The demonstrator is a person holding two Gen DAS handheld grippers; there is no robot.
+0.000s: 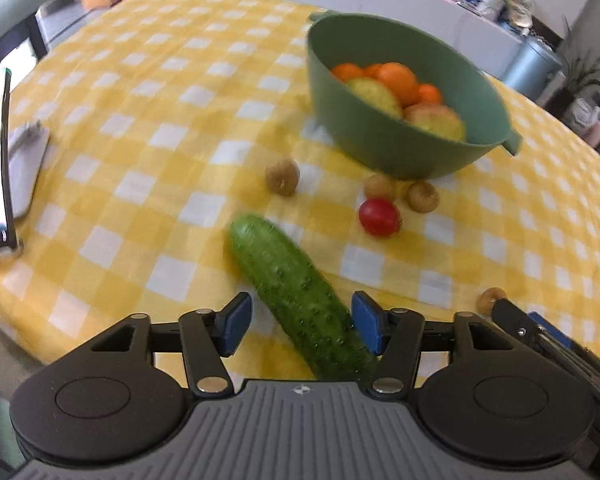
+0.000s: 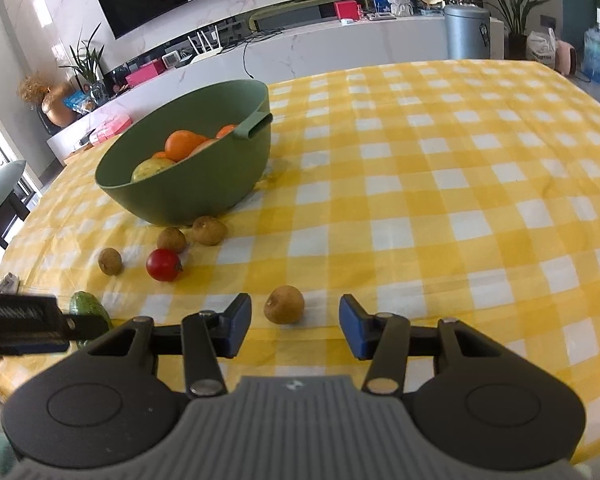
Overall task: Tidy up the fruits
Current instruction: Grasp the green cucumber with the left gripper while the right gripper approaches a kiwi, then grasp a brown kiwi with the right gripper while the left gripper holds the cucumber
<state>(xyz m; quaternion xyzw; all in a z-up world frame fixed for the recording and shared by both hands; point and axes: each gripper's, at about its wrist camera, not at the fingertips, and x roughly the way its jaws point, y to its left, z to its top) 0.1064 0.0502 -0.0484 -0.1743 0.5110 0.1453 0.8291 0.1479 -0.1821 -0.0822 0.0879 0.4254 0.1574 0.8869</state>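
A green cucumber (image 1: pixel 296 296) lies on the yellow checked tablecloth between the blue pads of my left gripper (image 1: pixel 300 326). That gripper is open: the right pad is close against the cucumber and the left pad stands apart from it. A green bowl (image 1: pixel 380 148) with oranges and apples sits beyond. Near its base lie a red tomato (image 1: pixel 380 216) and three brown longans (image 1: pixel 283 177). In the right wrist view, my right gripper (image 2: pixel 296 326) is open, with a single longan (image 2: pixel 284 304) just ahead between its fingertips, untouched. The same bowl (image 2: pixel 200 184) and tomato (image 2: pixel 163 265) are at the left.
A dark-framed screen (image 1: pixel 0 160) stands at the table's left edge beside a grey flat object (image 1: pixel 24 160). The table's near edge runs just under both grippers. The left gripper's body (image 2: pixel 20 324) reaches in beside the cucumber end (image 2: pixel 88 312). A chair stands far left.
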